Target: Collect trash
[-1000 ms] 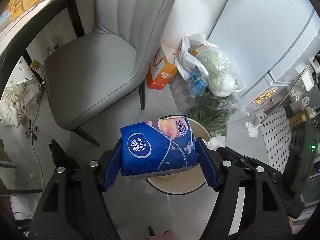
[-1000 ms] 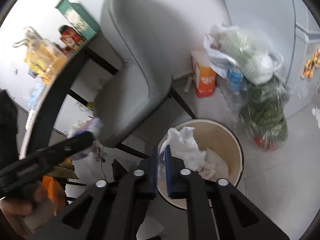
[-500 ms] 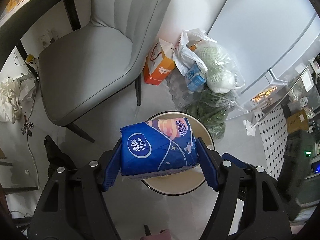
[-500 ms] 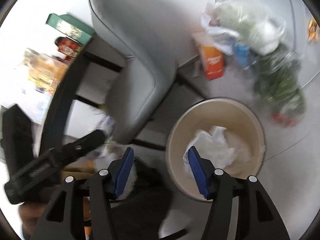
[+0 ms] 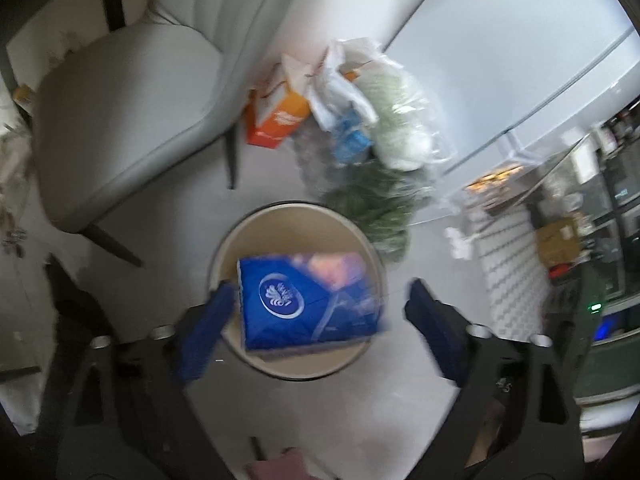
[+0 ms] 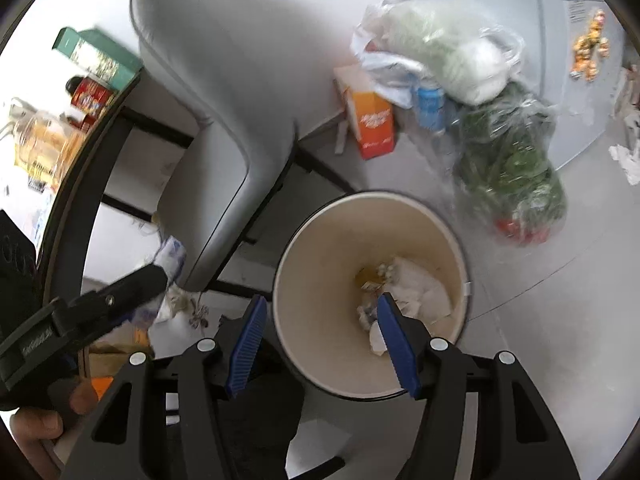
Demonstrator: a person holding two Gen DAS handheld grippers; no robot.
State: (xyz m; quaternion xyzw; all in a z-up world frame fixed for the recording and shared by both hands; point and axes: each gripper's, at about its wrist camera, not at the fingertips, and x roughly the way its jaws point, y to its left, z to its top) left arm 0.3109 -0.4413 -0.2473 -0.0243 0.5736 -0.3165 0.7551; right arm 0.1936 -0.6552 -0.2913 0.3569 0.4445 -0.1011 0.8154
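left gripper (image 5: 316, 312) jaws just opened | tissue pack (image 5: 308, 300) freed over bin (image 5: 360, 236) | right gripper (image 6: 320, 340) jaws parted, empty

A grey upholstered chair (image 5: 132, 120) stands on the pale floor (image 6: 540, 340). Against the wall sit an orange carton (image 6: 374, 122), a blue-labelled bottle (image 6: 430, 106) and clear bags of greens (image 6: 508, 168). A white refrigerator (image 5: 516, 52) stands beside them. A green box (image 6: 98, 56) rests on the dark tabletop (image 6: 80, 168).

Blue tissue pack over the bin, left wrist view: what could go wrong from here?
The blue tissue pack looks released, the left gripper open wide around it. It hangs toward the near side of the bin, so it might clip the rim. The crumpled paper already inside could leave it resting high.
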